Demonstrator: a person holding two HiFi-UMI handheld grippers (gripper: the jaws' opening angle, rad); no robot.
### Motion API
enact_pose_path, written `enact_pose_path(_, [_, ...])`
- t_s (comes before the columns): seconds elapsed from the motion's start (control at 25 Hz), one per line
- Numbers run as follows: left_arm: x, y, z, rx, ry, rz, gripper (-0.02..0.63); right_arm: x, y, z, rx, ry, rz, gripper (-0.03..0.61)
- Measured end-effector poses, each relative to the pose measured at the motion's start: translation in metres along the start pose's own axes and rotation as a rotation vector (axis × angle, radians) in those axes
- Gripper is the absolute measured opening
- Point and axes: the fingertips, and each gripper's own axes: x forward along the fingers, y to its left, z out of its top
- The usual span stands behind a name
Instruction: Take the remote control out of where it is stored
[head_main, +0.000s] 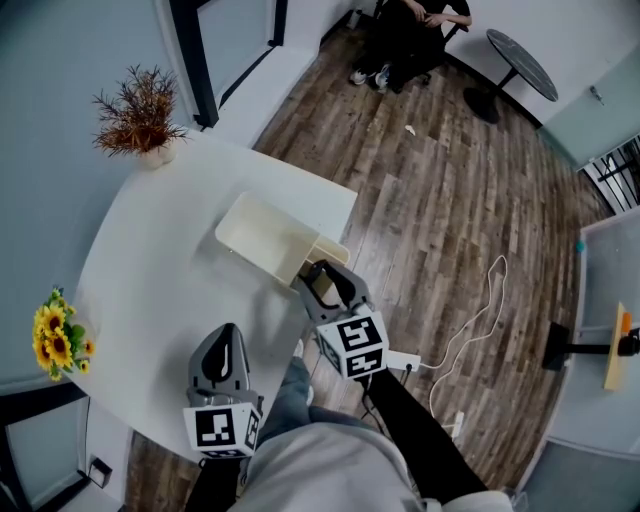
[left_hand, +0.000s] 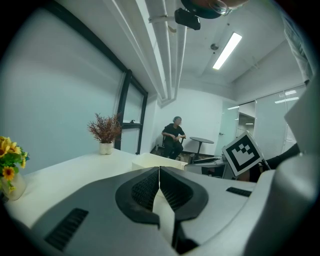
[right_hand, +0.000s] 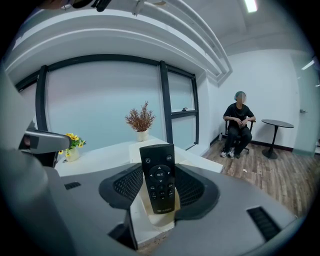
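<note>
Jaws of the right gripper (head_main: 322, 280) are pinched on the upright remote control (right_hand: 159, 180), its lower end seen at the small end pocket of the cream storage box (head_main: 262, 232). Jaws of the left gripper (head_main: 227, 338) are pressed together, empty, above the desk (head_main: 160, 275).

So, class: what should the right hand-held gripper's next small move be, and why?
Probably a short lift straight up. The right hand-held gripper appears closed on the remote, whose foot sits in the cream holder. The left hand-held gripper is shut and empty.
</note>
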Motion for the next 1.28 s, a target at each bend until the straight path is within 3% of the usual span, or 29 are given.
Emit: enact_pose_path(1.28, [-0.0040,-0.0007,0.0012,0.008,-0.006,0.005,0.009,-0.0054,0.0006,0.0058,-0.018,-0.010,-0.004,0.198])
